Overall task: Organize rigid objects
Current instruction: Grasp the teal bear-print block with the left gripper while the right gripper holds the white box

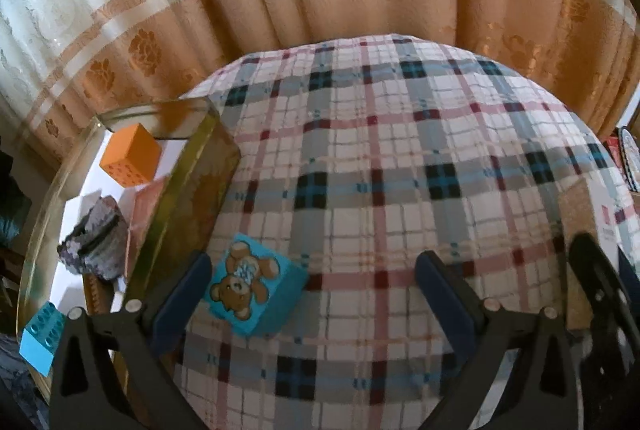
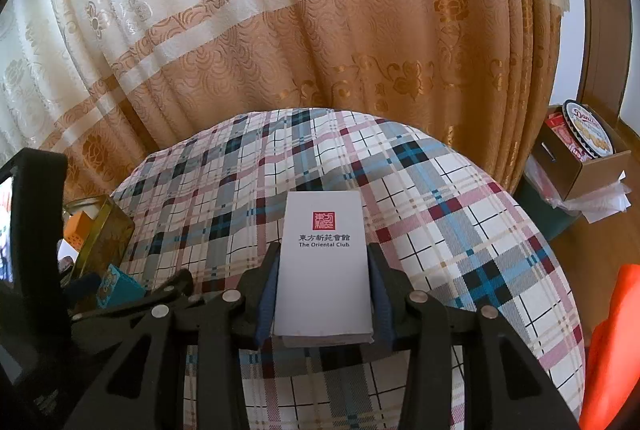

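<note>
Jaws of the right gripper (image 2: 323, 294) clamp the white box (image 2: 325, 266) for carrying, while the left gripper (image 1: 312, 294) spreads wide around the teddy block (image 1: 256, 286) beside the glass tray (image 1: 188, 166).

Teddy block (image 1: 256, 286) right of glass box (image 1: 192, 182)

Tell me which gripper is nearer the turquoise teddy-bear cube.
Left. The left gripper brackets the turquoise teddy-bear cube on the plaid cloth; the right gripper sits farther right.

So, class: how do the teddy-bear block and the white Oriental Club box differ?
The teddy-bear block is a blue cube; the white box is long and flat. The block lies free on the plaid cloth between the open left gripper; the box is clamped in the right gripper. Both are rigid.
</note>
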A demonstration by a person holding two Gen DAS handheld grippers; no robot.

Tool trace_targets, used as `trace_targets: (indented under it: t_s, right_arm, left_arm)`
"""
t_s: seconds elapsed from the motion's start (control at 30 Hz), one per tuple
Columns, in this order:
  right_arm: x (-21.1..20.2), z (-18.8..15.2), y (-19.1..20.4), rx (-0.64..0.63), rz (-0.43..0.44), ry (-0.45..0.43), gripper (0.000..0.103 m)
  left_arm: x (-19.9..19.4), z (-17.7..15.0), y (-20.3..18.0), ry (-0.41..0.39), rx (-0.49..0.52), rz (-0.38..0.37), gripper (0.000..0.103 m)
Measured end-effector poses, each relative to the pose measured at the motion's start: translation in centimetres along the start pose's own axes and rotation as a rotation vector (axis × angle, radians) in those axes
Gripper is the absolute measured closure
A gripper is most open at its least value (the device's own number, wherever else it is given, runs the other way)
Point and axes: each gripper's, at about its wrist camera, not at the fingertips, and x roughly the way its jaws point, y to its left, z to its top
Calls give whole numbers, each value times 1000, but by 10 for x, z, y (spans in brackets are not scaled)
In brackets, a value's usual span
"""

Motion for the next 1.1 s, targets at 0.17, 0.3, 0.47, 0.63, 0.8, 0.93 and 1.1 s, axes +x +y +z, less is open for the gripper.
trace_targets:
  t_s: [0.17, 0.3, 0.47, 0.63, 0.8, 0.93, 1.1]
  right_arm:
    - [-3, 1, -6, 30, -4, -19, 59]
    - [-4, 0, -5, 20, -4, -20, 59]
    - [-5, 0, -6, 30, -3, -20, 59]
    - [-5, 1, -6, 28, -5, -22, 59]
    - [-5, 1, -6, 31, -1, -23, 59]
    - [-5, 1, -8, 39, 2, -20, 59]
    - [-5, 0, -9, 40, 11, -22, 59]
  left_arm:
    - [-15, -10, -8, -21, 42, -102, 8]
    - [-16, -16, -17, -24, 92, -125, 11]
    - [-12, -22, -14, -25, 82, -152, 11]
    - [-10, -26, 5, -17, 17, -251, 37]
    - [-21, -33, 29, -41, -49, -304, 37]
    - [-21, -29, 32, -38, -68, -323, 37]
    - [-16, -26, 29, -19, -80, -350, 37]
